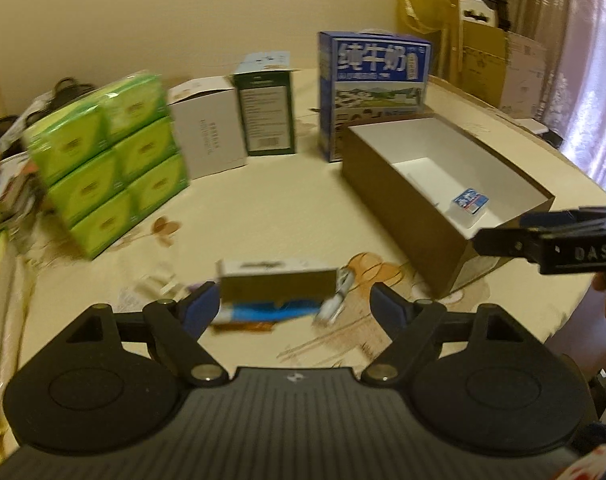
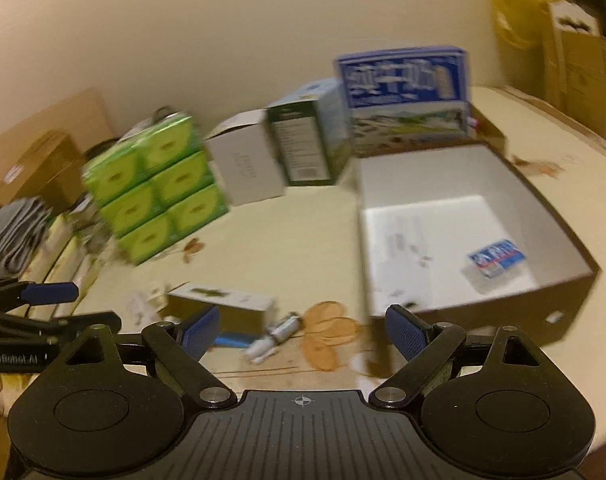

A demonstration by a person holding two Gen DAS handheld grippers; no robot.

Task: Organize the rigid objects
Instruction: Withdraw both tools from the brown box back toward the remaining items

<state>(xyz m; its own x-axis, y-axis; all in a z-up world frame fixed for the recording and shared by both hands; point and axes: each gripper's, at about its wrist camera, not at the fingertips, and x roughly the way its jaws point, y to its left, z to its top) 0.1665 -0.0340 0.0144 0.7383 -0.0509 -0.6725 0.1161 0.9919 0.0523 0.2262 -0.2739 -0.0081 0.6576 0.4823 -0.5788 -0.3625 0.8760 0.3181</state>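
Left wrist view: six green tissue packs [image 1: 107, 160], one small box [image 1: 277, 282]; both grippers' fingers [image 1: 201, 308] apart.

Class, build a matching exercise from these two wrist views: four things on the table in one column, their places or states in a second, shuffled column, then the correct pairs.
Column one
1. green tissue packs
2. blue milk carton
3. small blue-labelled packet
4. left gripper

Column two
A. lying inside the open brown box
B. jaws wide apart, nothing gripped
C. stacked at the left of the table
D. standing upright behind the brown box

Pairs: 1-C, 2-D, 3-A, 4-B
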